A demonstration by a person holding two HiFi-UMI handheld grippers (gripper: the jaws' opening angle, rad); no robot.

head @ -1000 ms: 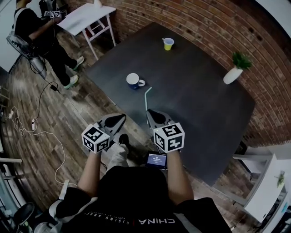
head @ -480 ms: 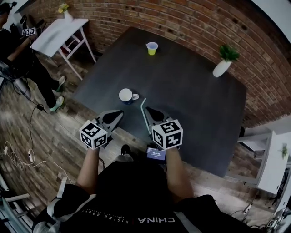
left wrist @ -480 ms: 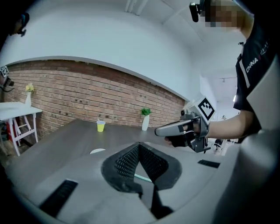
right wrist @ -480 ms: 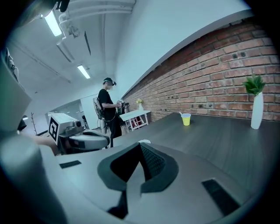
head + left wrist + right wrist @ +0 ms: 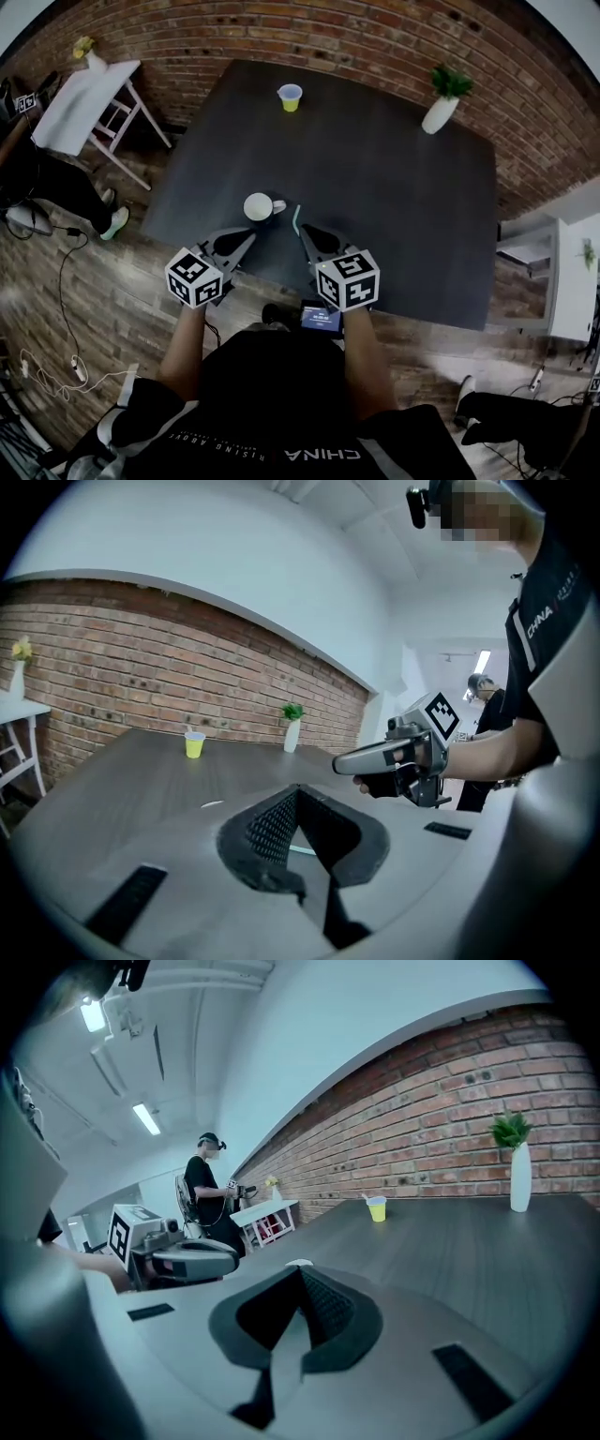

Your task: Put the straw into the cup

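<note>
The only clear writing is "CHINA" in white on the black shirt (image 5: 281,412) of the person holding the grippers. It shows reversed along the near edge of the head view and again on the shirt in the left gripper view. A line of smaller letters beside it is too fine to read, and so is the text on the small lit screen (image 5: 322,324) near the right gripper. Each gripper carries a cube with black and white square markers.

The straw (image 5: 296,221) is pale green and lies flat on the dark tabletop (image 5: 394,206). Its long axis runs near to far, with the far end leaning slightly right. It lies just right of the white mug (image 5: 259,207), whose handle points right toward it. The straw's near end lies just beside the tip of the right gripper (image 5: 305,231).

The left gripper (image 5: 250,237) has its jaws closed tip to tip on nothing, at the near edge of the tabletop just near of the mug. The right gripper's jaws are closed and empty too.

A yellow cup (image 5: 291,97) stands at the far edge, well apart from the straw. A white vase with a green plant (image 5: 440,108) stands at the far right corner, in front of the brick wall (image 5: 356,37).
</note>
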